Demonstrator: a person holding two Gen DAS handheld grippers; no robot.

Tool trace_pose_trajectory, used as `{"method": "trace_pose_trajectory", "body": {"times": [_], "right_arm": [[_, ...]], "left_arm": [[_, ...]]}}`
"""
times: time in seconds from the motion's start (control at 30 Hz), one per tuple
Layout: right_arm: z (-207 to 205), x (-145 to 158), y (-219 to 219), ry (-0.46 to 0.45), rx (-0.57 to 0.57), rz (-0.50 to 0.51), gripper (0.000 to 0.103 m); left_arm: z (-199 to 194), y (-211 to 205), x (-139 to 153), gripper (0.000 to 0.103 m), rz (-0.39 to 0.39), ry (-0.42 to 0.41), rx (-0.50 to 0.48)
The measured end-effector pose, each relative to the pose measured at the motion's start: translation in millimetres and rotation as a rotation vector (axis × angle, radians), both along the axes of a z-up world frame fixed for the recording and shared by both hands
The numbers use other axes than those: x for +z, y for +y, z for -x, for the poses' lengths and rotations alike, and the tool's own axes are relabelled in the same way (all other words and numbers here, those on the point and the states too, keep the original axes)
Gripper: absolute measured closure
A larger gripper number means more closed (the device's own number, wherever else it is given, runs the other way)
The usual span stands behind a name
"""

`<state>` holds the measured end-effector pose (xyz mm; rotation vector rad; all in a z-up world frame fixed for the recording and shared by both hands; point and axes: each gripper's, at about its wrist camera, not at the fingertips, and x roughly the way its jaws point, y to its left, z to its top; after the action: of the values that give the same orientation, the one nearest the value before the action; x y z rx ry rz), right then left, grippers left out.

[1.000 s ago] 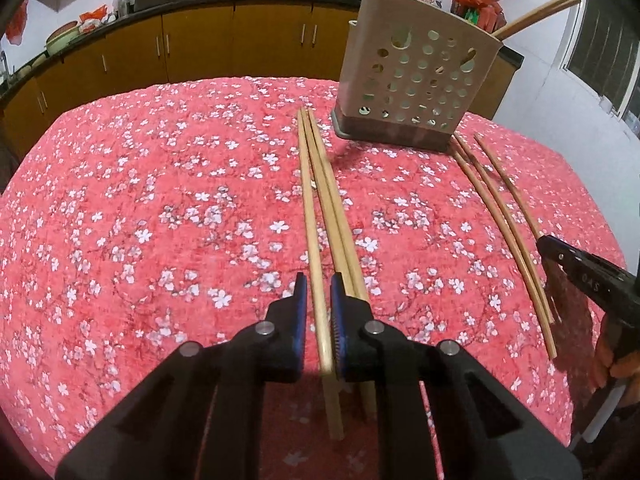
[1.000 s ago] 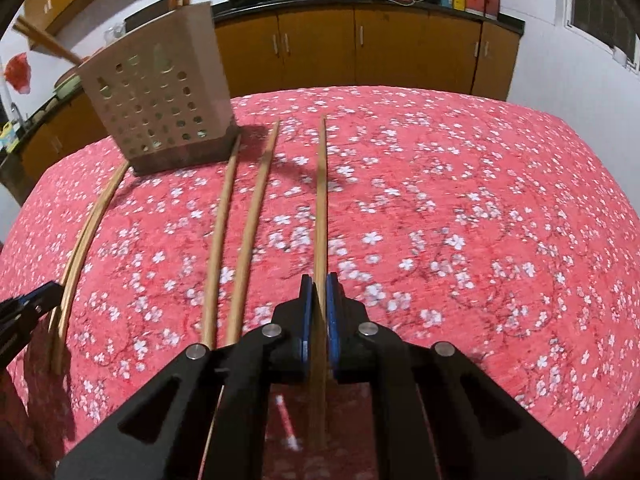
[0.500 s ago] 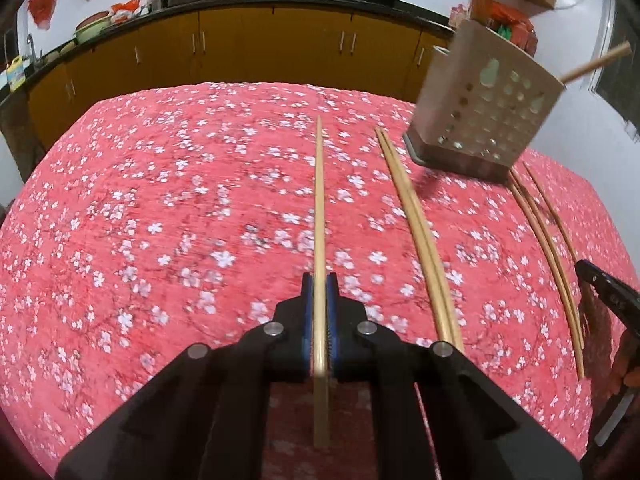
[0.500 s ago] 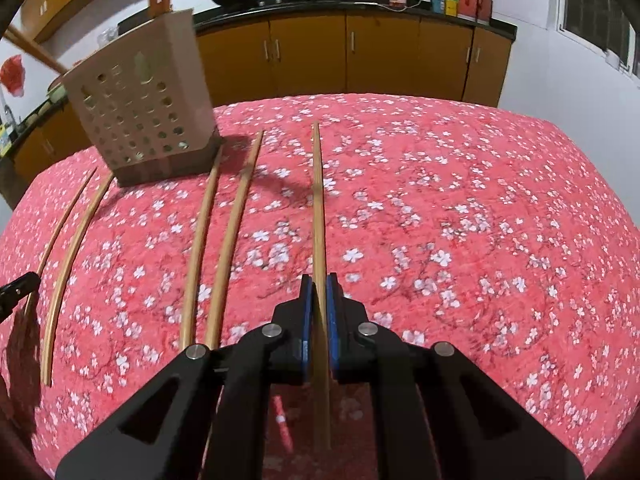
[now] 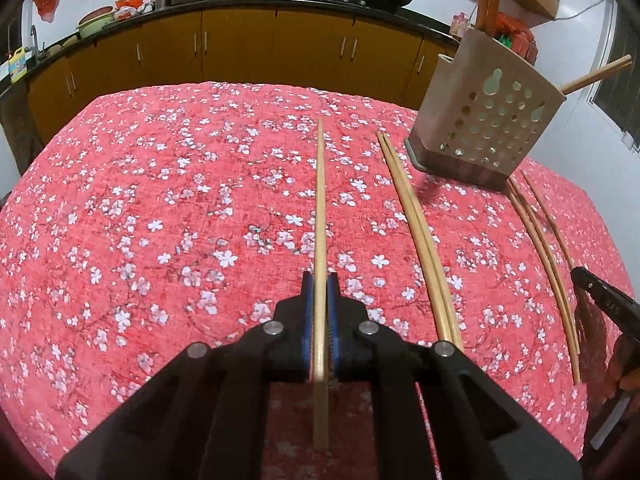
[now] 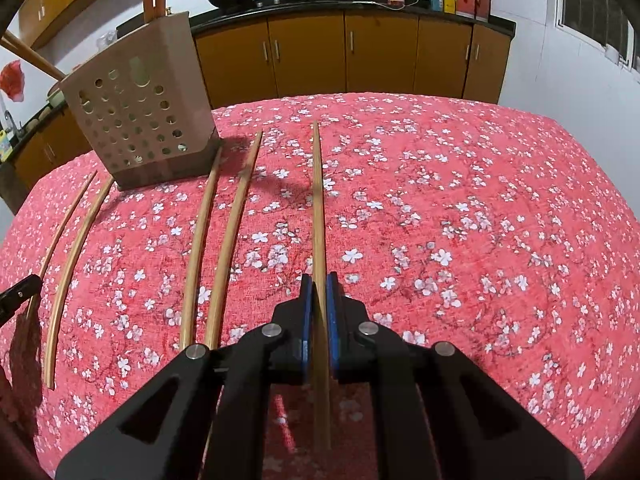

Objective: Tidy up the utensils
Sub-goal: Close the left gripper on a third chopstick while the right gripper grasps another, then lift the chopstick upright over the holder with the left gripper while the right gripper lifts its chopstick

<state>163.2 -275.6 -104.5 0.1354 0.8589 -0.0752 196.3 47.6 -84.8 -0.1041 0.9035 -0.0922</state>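
Observation:
My left gripper is shut on a wooden chopstick that runs straight ahead over the red flowered cloth. Two loose chopsticks lie just to its right, and several more lie beyond them. A beige perforated utensil holder stands at the far right with chopsticks sticking out of it. My right gripper is shut on another chopstick. To its left lie two chopsticks, then two more. The same holder stands at the far left.
The table is covered by the red blossom cloth. Brown kitchen cabinets with pans on the counter run behind it. The right gripper's tip and a hand show at the left view's right edge. The left gripper's tip shows at the right view's left edge.
My left gripper closed on one of three chopsticks and carried it leftward, away from the other two. The right gripper has kept its grip and stayed almost still.

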Motion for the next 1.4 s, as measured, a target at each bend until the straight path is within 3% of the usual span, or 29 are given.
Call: {"method": "trace_pose_trajectory", "body": {"times": [1.03,1.4], "right_arm": [[2,0,0,0.0,-0.001,-0.007,0.094],[14,2,3,0.0,-0.001,-0.019,0.095]], "left_arm": [[2,2,0,0.093,0.026,0.0,0.008],[19,-6,1,0.093,-0.029,0.0,-0.003]]}}
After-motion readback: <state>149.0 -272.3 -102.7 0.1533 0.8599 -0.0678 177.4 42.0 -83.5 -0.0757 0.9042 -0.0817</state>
